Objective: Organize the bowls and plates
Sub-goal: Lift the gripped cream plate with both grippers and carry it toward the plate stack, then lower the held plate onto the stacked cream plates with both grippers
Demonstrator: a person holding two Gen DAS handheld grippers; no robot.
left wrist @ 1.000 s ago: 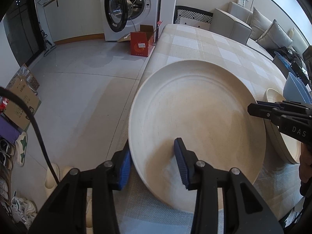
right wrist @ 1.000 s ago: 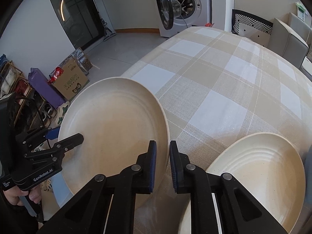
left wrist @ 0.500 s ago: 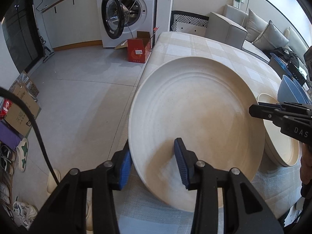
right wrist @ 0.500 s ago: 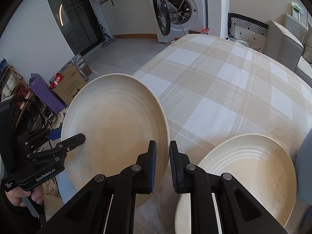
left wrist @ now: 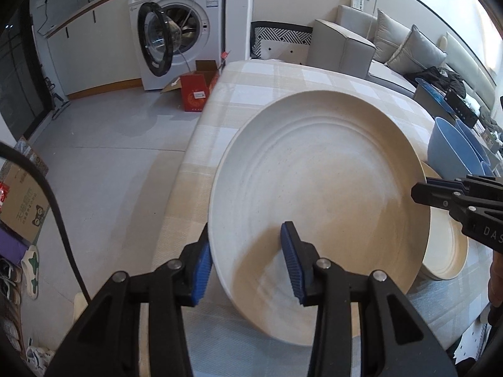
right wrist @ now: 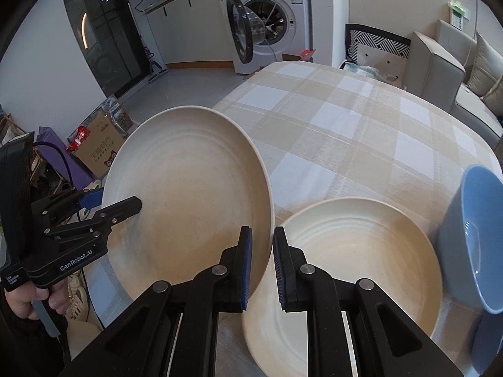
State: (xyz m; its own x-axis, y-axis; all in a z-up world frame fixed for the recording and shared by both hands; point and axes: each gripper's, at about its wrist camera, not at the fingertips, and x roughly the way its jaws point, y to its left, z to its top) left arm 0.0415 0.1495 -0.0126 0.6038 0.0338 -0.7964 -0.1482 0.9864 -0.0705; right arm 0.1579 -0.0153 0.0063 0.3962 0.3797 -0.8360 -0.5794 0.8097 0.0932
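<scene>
Cream plate (left wrist: 317, 201) pinched at opposite rims by left hand-held gripper (left wrist: 248, 264) and right hand-held gripper (right wrist: 262, 267).

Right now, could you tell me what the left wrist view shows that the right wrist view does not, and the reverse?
Only the left wrist view: a red box on the floor by the washer, and dark clothes heaped on the sofa.

Only the right wrist view: the dark glass door, and the hand holding the left gripper.

Both: the lifted cream plate held at opposite rims by the two tools, a second cream plate on the checked tablecloth, a blue bowl, the washing machine with its door open.
</scene>
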